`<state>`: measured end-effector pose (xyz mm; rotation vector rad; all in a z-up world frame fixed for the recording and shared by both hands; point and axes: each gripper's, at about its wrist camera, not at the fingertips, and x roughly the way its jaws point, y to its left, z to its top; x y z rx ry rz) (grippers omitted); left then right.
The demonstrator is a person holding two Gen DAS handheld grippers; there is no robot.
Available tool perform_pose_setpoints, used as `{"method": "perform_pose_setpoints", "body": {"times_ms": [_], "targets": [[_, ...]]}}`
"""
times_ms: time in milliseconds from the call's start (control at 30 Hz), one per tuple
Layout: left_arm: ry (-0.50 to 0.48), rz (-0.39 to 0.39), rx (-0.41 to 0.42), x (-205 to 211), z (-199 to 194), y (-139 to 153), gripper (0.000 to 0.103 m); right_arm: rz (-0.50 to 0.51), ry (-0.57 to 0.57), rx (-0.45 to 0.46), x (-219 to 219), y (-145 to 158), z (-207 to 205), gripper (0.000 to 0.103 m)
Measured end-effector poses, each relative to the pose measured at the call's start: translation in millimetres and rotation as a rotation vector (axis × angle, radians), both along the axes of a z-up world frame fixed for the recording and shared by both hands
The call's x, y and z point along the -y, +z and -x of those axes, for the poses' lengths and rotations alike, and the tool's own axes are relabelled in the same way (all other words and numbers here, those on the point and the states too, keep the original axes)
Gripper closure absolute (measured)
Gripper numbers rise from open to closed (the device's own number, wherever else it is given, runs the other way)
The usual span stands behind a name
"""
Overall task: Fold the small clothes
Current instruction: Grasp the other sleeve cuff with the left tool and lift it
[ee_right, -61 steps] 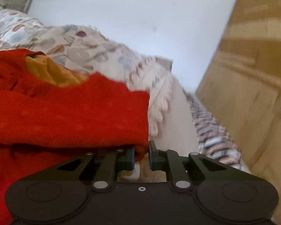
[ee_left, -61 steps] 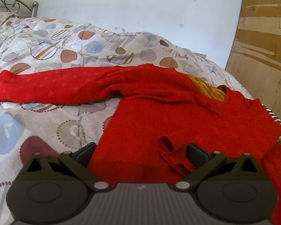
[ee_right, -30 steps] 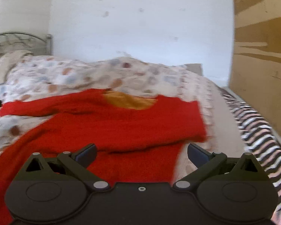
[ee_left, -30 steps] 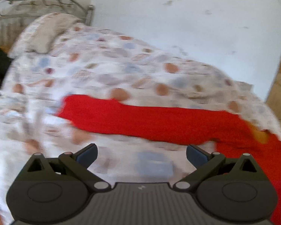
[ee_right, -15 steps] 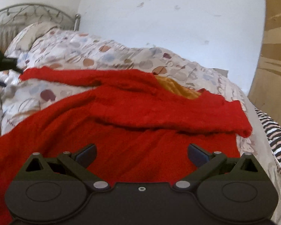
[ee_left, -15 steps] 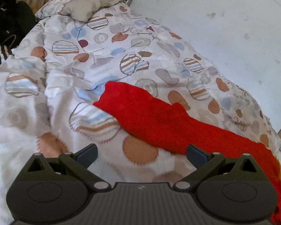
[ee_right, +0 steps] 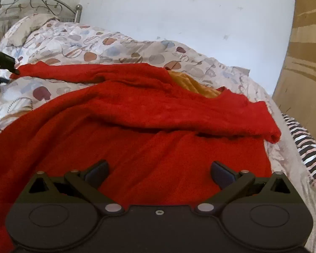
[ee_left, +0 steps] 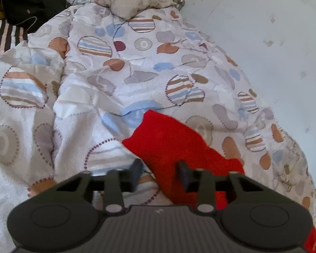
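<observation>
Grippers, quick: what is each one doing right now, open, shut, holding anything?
Left gripper: jaws have just been closing around the red sweater's sleeve; a firm pinch cannot be told.
Right gripper: open wide, holding nothing, above the red sweater.

The left gripper [ee_left: 159,174] tilts downward, its jaws just closing partway around a red sleeve [ee_left: 170,139], while the right gripper [ee_right: 159,171] hangs with jaws spread wide

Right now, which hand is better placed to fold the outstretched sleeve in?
Left. Its tongs have just been closing around the red sleeve's end; the right tongs hang open over the sweater's body.
</observation>
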<state>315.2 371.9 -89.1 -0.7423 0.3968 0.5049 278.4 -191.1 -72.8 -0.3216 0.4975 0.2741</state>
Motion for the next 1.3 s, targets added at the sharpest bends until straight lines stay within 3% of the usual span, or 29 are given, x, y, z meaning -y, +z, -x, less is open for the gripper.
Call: {"method": "perform_pose_setpoints", "body": {"times_ms": [100, 233, 433, 567, 767, 867, 1067, 1300], "targets": [[0.003, -0.054, 0.006, 5, 0, 5, 0.086, 0.03, -0.006, 0.027, -5, -1, 4, 0.0], [0.013, -0.139, 0.006, 16, 0, 20, 0.092, 0.045, -0.01, 0.037, -6, -1, 4, 0.0], [-0.054, -0.378, 0.094, 52, 0, 71, 0.093, 0.02, -0.021, 0.039, -2, 0, 3, 0.0], [-0.131, -0.498, 0.203, 93, 0, 117, 0.094, -0.002, -0.025, 0.042, 0, 2, 4, 0.0], [-0.302, -0.584, 0.381, 170, -1, 180, 0.094, -0.164, -0.059, 0.091, 27, 22, 15, 0.0], [-0.407, -0.622, 0.445, 214, 1, 197, 0.094, -0.245, -0.094, 0.126, 50, 36, 26, 0.0], [-0.654, -0.634, 0.527, 307, 5, 194, 0.094, -0.246, -0.19, 0.186, 98, 58, 51, 0.0], [-0.958, -0.609, 0.498, 402, -2, 140, 0.094, -0.164, -0.293, 0.195, 147, 60, 71, 0.0]]}}
